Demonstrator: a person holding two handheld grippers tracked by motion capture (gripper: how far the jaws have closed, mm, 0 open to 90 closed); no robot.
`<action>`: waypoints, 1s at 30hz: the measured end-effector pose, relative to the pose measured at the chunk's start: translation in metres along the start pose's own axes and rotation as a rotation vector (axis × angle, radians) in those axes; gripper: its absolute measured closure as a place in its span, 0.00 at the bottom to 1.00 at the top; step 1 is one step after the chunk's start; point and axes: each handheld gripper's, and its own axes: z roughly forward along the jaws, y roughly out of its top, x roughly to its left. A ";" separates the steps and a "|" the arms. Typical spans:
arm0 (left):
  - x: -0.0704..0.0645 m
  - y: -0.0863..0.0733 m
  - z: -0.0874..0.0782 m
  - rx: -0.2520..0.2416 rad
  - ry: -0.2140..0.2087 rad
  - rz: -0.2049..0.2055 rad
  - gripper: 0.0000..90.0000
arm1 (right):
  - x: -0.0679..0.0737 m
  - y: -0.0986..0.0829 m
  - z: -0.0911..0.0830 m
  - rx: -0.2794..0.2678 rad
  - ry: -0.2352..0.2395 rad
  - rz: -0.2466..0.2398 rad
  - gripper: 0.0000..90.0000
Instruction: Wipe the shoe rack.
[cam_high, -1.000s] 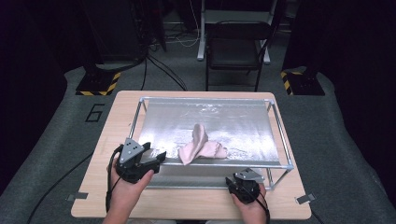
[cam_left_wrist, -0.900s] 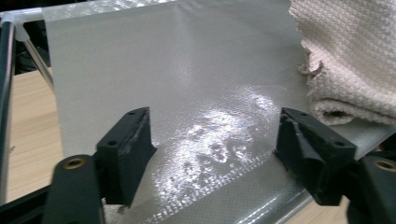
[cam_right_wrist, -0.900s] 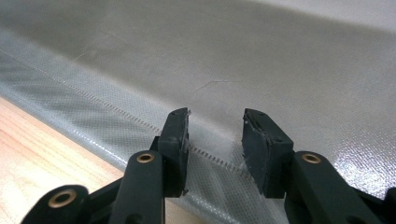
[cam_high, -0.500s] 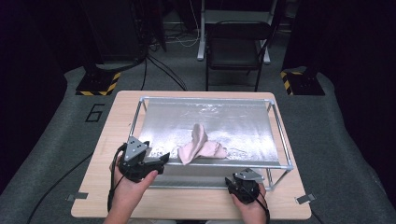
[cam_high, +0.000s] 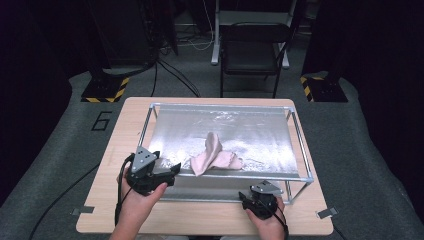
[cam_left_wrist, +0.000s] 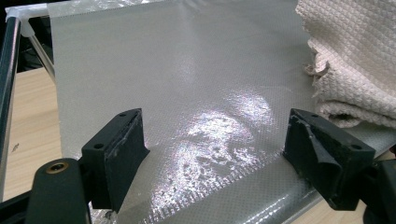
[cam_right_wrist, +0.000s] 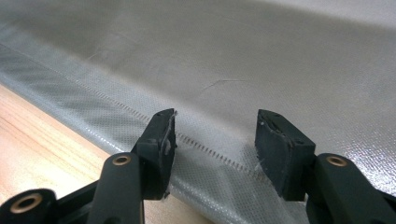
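A crumpled pale pink cloth (cam_high: 212, 155) lies on the shiny silver sheet (cam_high: 225, 132) stretched in a metal frame on the wooden table. My left gripper (cam_high: 172, 169) hovers at the frame's front left edge, jaws wide open, just left of the cloth. In the left gripper view the woven cloth (cam_left_wrist: 350, 56) sits at the upper right, beyond the open left gripper (cam_left_wrist: 212, 144). My right gripper (cam_high: 247, 199) is low at the front right of the frame. In the right gripper view the right gripper (cam_right_wrist: 215, 135) is open over the sheet's stitched hem (cam_right_wrist: 205, 147), holding nothing.
The metal frame (cam_high: 300, 145) stands raised on legs above the light wooden table (cam_high: 200, 217). A black chair (cam_high: 252, 50) and a stand with yellow-black striped feet (cam_high: 105, 92) are on the grey floor behind. Cables trail from both grippers.
My left gripper has shifted slightly right toward the cloth along the frame's front edge. The right gripper and the cloth have stayed put.
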 end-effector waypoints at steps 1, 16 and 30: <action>0.000 0.000 0.000 -0.003 0.000 -0.002 0.22 | 0.000 0.000 0.000 -0.001 0.001 0.000 0.53; 0.001 -0.003 -0.001 -0.016 -0.007 -0.004 0.25 | 0.005 0.008 -0.014 -0.006 0.060 -0.063 0.48; 0.003 -0.005 -0.003 -0.026 -0.024 -0.012 0.28 | 0.005 0.014 -0.028 -0.024 0.334 -0.275 0.47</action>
